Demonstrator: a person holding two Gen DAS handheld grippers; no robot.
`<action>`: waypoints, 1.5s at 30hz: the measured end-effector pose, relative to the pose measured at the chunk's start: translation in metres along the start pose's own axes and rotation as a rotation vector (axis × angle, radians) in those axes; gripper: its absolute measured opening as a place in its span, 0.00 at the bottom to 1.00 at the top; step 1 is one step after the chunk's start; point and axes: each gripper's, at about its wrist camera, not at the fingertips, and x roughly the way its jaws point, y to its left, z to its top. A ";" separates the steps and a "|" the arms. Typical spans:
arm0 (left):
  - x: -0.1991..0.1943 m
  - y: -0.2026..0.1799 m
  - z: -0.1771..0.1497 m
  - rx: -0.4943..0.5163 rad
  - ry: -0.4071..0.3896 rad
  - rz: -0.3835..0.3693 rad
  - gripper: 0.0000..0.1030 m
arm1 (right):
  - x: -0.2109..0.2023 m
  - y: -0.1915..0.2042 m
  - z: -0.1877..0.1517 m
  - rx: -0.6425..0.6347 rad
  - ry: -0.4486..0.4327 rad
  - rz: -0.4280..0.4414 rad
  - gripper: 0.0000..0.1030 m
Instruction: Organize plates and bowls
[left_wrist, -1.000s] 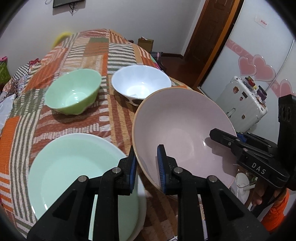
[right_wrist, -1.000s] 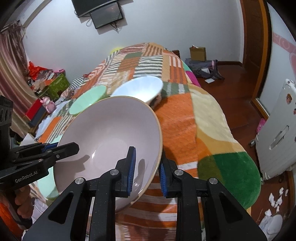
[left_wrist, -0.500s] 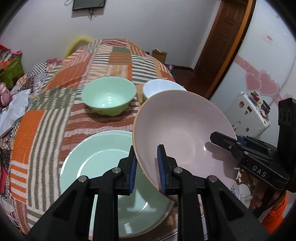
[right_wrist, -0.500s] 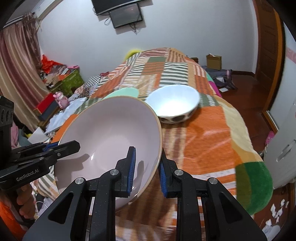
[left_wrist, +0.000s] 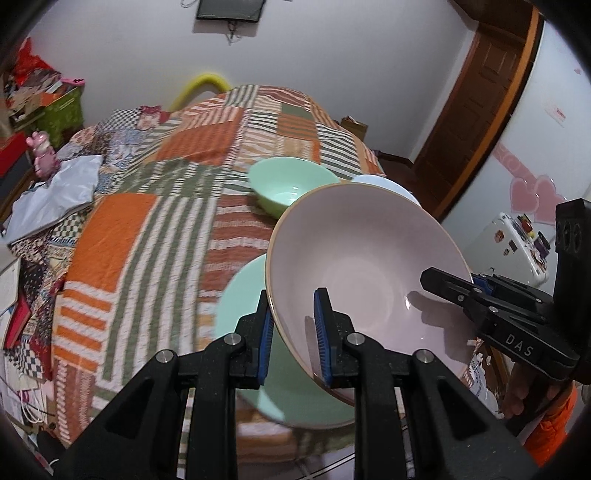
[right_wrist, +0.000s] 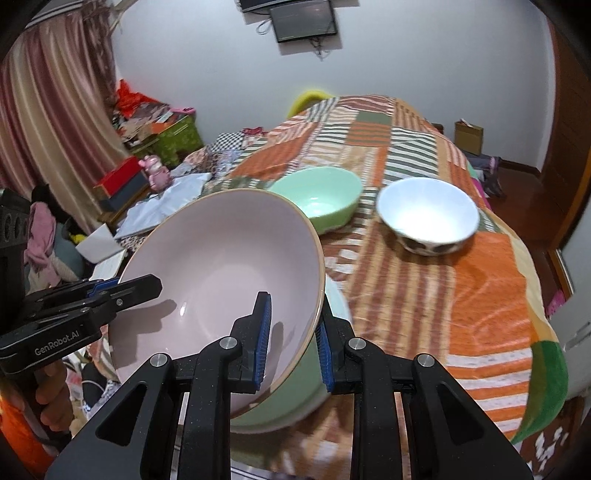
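both grippers, left and right, are clamping the pink bowl's rim on opposite sides; keeping it level while lowering onto the green plate is helping.

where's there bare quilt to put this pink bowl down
Widest bare patch: the orange and striped quilt left of the green plate and the green bowl. Another lies near the right edge, in front of the white bowl. It is crowded around the plate, which sits under the pink bowl that the left gripper and the right gripper hold.
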 end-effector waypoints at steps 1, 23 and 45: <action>-0.003 0.004 -0.002 -0.005 -0.003 0.005 0.20 | 0.001 0.003 0.000 -0.006 0.000 0.005 0.20; -0.052 0.108 -0.028 -0.170 -0.053 0.144 0.20 | 0.053 0.104 0.007 -0.173 0.088 0.121 0.20; -0.011 0.191 -0.047 -0.315 0.051 0.180 0.20 | 0.129 0.137 -0.001 -0.202 0.267 0.153 0.20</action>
